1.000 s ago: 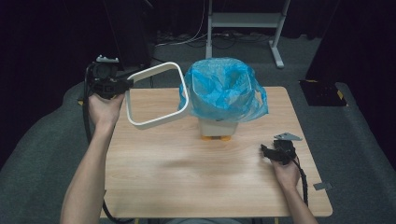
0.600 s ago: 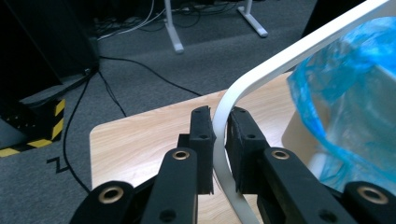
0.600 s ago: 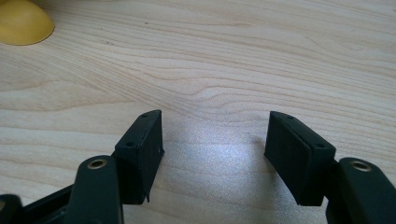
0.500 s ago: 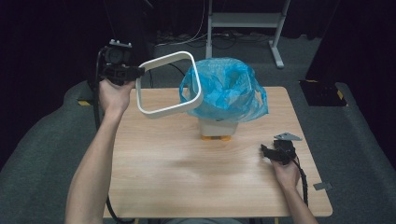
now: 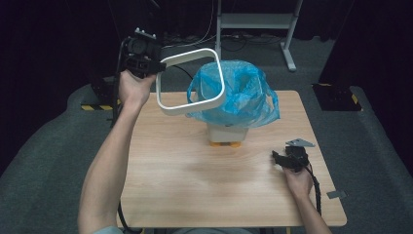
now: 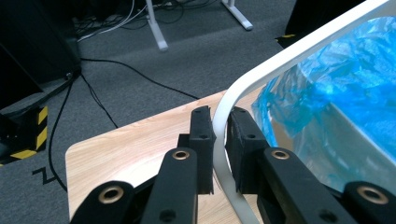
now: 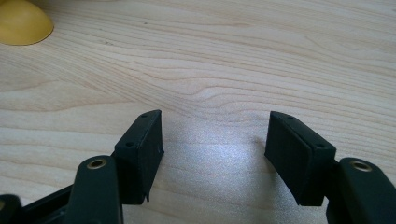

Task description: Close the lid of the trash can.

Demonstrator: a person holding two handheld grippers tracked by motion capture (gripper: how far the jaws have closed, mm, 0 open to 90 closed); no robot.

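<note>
Lowering white ring (image 5: 191,82) over bag-lined bin (image 5: 233,100), frame centre.
Left claw (image 6: 219,135) clenched on ring; right claw (image 7: 212,144) released, resting on surface (image 5: 195,180). Level ring, centre it, press evenly.

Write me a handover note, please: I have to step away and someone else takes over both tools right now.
Left tool: shut on the white ring, held up in the air at the bin's left rim, tilted.
Right tool: open, holding nothing, low over the table at its right side.
Bin: stands mid-table on a yellow base, with a blue bag draped over its rim.
Done: bag is in the bin, ring is picked up.
Left: the ring is not yet over the bin's top. Probably bring it level above the bag and press it down to clamp the bag, then let go.
</note>
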